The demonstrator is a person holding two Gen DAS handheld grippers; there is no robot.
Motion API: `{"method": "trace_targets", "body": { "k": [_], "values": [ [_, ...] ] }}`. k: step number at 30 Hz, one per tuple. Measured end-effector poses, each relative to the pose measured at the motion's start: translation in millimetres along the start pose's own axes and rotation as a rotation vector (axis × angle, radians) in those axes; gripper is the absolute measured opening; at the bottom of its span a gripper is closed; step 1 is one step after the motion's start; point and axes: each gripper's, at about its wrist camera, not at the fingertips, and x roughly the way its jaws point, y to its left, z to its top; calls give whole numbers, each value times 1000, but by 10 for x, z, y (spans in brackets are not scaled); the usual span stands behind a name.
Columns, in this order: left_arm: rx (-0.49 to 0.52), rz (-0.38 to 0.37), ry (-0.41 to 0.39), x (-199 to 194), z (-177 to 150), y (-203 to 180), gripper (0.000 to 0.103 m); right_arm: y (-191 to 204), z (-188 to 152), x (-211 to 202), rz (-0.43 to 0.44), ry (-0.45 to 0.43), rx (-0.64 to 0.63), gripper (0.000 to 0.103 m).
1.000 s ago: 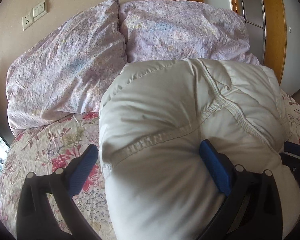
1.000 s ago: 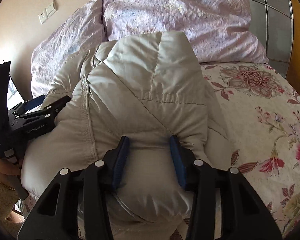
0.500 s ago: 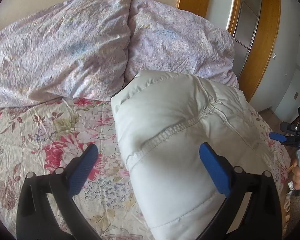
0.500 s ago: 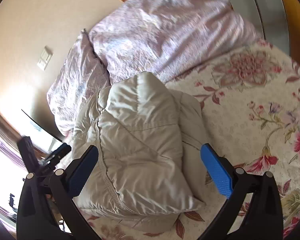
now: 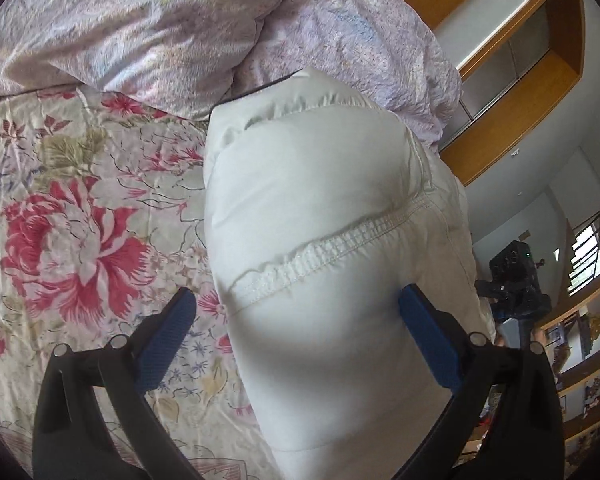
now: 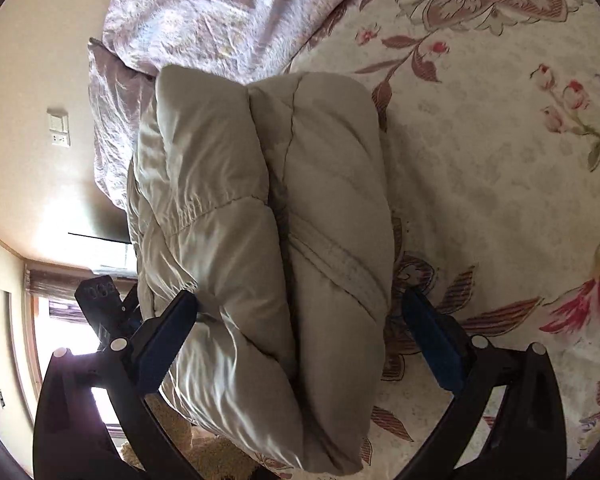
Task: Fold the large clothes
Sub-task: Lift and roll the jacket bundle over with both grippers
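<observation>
The near end of the folded jacket (image 5: 332,240) blurs toward 6 o'clock in the left view, and its lower edge runs off the frame. In the right view its far side (image 6: 260,220) hides most of the other tool (image 6: 100,300) at 9 o'clock. The shelf items (image 5: 588,364) at 4 o'clock are too small to identify.

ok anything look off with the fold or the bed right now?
Nothing stands out. The puffy jacket lies folded into a bundle on the floral bedspread, its far end against the pillows. Both the left hand-held gripper and the right hand-held gripper are open, gripping nothing.
</observation>
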Motion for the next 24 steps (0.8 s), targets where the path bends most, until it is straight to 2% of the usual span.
{"method": "trace_targets", "body": {
  "k": [6,11,15,24],
  "values": [
    [-107,-129,42,171,-43,199,101,124,48,197,40,28,-46,102],
    [-227,-263,98,331,-112,353,101,148,61,241,78,34,-37,102],
    [-224,-286,123,338,-91,359,101,206,85,271,83,44,-74,102],
    [-173,-217,91,386,-75,92,100,425,-9,426,100,8,-129,102]
  ]
}}
